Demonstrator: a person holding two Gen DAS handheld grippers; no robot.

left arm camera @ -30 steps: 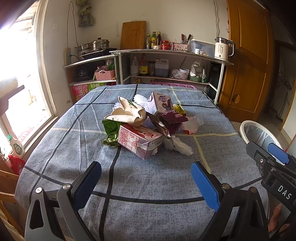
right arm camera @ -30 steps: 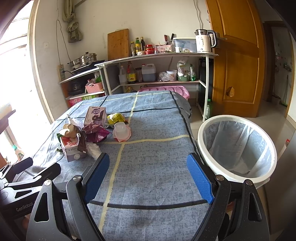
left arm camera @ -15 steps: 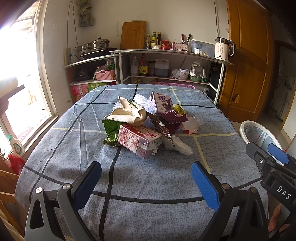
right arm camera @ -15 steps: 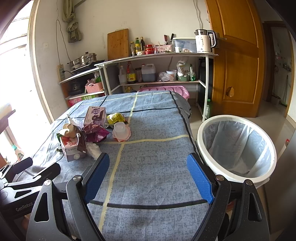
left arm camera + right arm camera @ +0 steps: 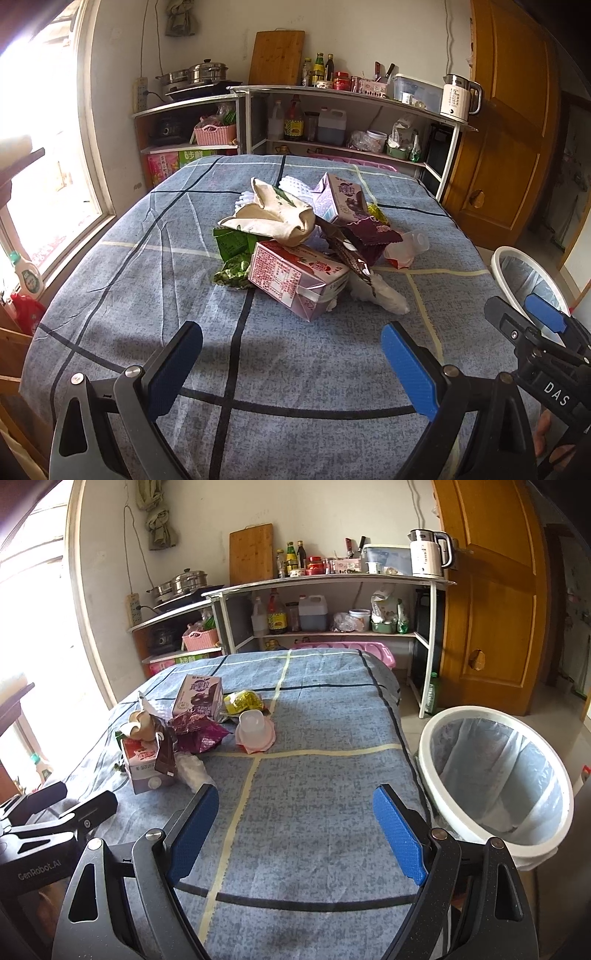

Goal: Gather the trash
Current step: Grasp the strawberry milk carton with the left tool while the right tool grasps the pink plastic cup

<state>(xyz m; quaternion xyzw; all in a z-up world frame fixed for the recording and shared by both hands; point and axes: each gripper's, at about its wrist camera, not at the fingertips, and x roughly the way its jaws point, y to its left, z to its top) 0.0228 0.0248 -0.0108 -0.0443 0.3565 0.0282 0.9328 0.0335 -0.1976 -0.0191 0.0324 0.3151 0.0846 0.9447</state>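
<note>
Only from the right wrist, white bin (image 5: 495,775) whole; left gripper (image 5: 291,363) and right gripper (image 5: 295,830) both spread, empty

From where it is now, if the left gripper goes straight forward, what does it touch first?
Probably the pink milk carton at the near edge of the trash pile. The left gripper is open and only bare tablecloth lies before it, though depth is hard to judge.

Both grippers are just hanging out low at the near edge, side by side. The left gripper (image 5: 291,363) has its blue pads spread wide, nothing between them, pointing toward 12 o'clock. The right gripper (image 5: 295,830) is the same deal, jaws wide apart and holding nothing. From the left wrist view the right one pokes in around 4 o'clock.
</note>
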